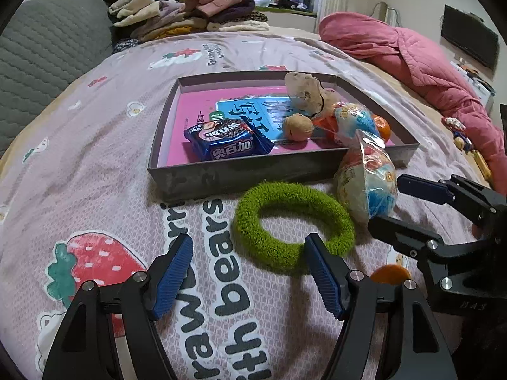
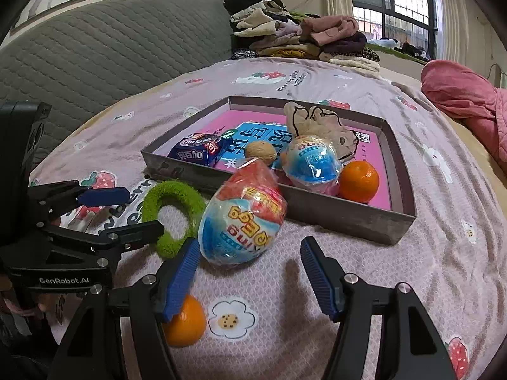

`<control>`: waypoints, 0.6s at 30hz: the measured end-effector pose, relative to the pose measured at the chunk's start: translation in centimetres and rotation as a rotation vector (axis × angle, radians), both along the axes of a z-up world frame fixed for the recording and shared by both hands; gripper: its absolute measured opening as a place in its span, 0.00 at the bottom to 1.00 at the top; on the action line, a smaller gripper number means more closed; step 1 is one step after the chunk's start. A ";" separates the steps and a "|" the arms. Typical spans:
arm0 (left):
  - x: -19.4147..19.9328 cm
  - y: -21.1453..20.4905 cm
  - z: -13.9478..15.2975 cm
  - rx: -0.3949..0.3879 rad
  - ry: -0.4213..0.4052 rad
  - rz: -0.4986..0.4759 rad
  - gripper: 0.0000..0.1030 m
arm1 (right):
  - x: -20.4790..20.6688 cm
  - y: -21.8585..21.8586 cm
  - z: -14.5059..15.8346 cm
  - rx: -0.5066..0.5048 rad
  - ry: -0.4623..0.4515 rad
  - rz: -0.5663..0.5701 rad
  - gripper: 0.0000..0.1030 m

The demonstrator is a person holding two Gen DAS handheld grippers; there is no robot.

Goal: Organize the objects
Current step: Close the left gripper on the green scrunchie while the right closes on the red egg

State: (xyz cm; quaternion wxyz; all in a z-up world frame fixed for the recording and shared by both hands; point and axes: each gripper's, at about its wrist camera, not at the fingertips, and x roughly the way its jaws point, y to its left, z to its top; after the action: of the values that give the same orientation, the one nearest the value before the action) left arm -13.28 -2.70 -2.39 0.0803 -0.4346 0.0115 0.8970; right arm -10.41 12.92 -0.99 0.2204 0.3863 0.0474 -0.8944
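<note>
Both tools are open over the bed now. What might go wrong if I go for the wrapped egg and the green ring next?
1. The wrapped egg leans against the tray wall; it is round with slick wrap, so it may roll or slip out of the right tool.
2. The loose orange sits under the right tool's finger and could get knocked away.
3. The green ring is soft, so the left tool may snag the bedsheet with it.

Bed sheet (image 2: 317,285), strawberry print | grey tray (image 2: 342,218) at centre | green ring (image 2: 183,196) and wrapped egg (image 2: 244,218) just near of it | orange (image 2: 187,326) nearest | folded clothes (image 2: 301,38) far, pink quilt (image 2: 459,95) far right
</note>
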 end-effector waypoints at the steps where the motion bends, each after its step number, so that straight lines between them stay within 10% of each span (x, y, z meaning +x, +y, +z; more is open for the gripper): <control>1: -0.2 0.0 0.0 0.001 -0.001 0.003 0.72 | -0.1 0.0 0.0 -0.004 -0.004 -0.003 0.64; 18: -2.5 0.6 -1.2 0.003 -0.030 0.039 0.72 | -2.4 -0.2 -0.6 -0.053 -0.058 -0.036 0.65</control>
State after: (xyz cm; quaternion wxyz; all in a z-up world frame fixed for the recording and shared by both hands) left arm -15.77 -2.14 -3.61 0.0638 -0.4481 0.0003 0.8917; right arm -12.84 12.74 -1.57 0.2158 0.4068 0.0105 -0.8876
